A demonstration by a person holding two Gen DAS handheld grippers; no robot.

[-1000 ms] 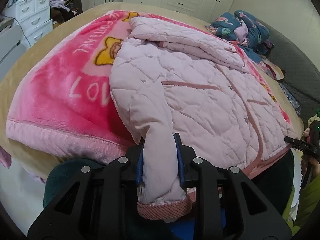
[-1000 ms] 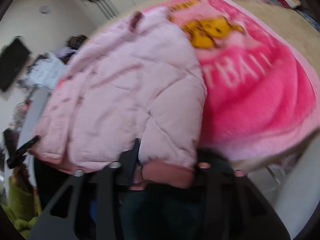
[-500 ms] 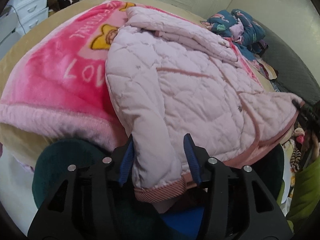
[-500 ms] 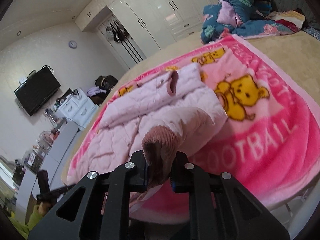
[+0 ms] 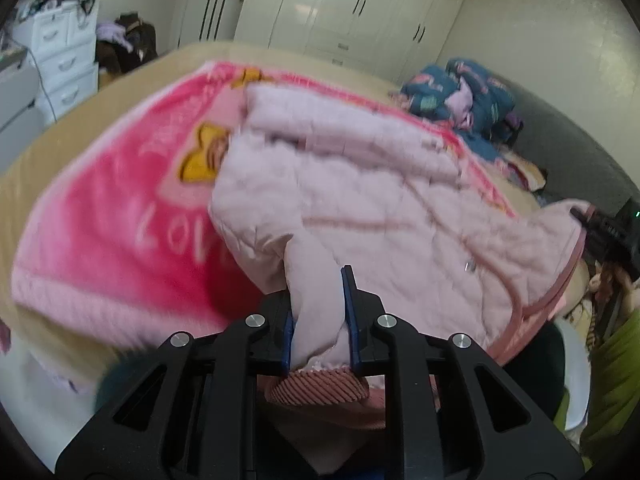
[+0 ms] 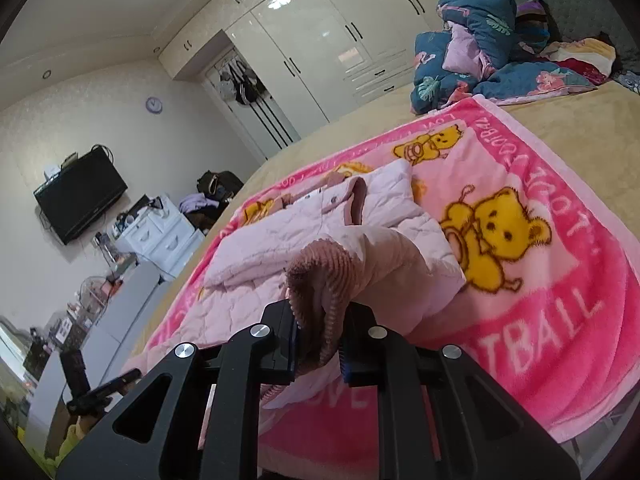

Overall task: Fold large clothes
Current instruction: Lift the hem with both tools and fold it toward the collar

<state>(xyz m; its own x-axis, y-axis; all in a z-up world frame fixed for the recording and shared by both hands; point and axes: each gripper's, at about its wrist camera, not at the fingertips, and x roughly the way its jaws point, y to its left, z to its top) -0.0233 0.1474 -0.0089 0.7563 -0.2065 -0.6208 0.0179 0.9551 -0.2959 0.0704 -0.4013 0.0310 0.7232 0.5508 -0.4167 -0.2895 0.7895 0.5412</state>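
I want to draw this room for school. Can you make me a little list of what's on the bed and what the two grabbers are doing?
bed cover: pink blanket with yellow bears
on the blanket: pale pink quilted jacket
left gripper: shut on a jacket sleeve near the ribbed cuff
right gripper: shut on the other ribbed cuff
far end of bed: heap of dark blue bedding
wall: black TV

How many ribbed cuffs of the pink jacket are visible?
2. One ribbed cuff hangs below the left tongs; the other cuff is clamped in the right tongs.
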